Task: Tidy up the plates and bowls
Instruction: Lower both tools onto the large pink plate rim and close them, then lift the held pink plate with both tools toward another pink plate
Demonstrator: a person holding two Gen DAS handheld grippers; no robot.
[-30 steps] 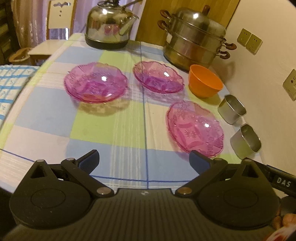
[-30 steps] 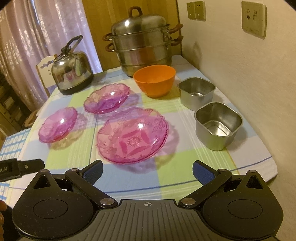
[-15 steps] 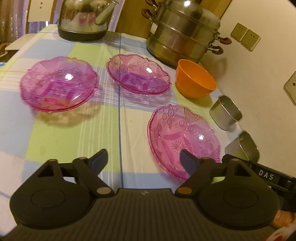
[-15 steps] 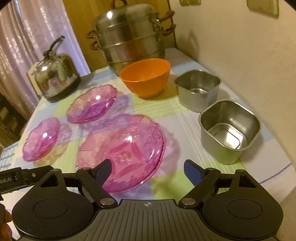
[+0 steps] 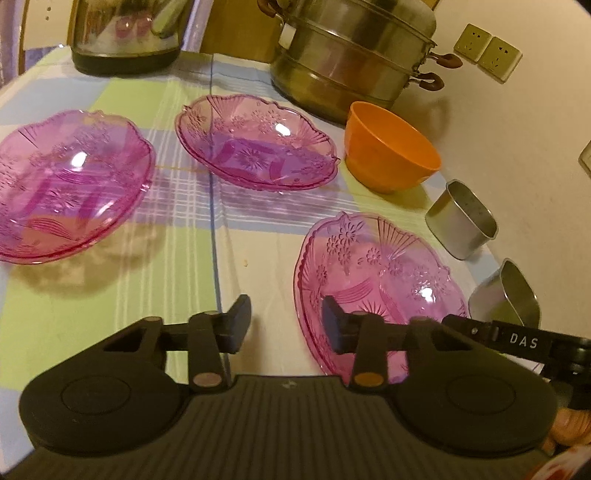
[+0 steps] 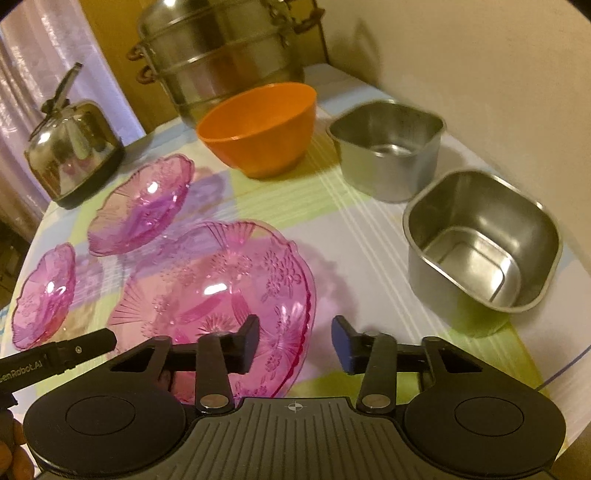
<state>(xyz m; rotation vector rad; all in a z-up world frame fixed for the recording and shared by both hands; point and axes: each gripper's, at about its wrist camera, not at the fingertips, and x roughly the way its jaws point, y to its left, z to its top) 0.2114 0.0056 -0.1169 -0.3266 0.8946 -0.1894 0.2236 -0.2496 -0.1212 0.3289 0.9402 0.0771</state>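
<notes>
Three pink glass plates lie on the checked tablecloth: one at the left (image 5: 70, 184), one at the back (image 5: 258, 144), and the nearest (image 5: 380, 280) (image 6: 214, 288). An orange bowl (image 5: 391, 155) (image 6: 258, 129) and two steel containers (image 6: 388, 147) (image 6: 480, 251) stand to the right. My left gripper (image 5: 286, 325) straddles the near plate's left rim with its jaws closing; a gap still shows beside the rim. My right gripper (image 6: 295, 341) straddles the same plate's right rim. Its jaws are also closing and its pads are off the glass.
A steel kettle (image 5: 125, 33) and a stacked steamer pot (image 5: 354, 55) stand at the back of the table. A wall with sockets (image 5: 487, 51) runs close along the right edge. The table's near right corner edge (image 6: 554, 376) is close to the right gripper.
Both grippers came forward and down to the near pink plate. Their jaws narrowed from wide open to a small gap, each around one side of the plate's rim.
</notes>
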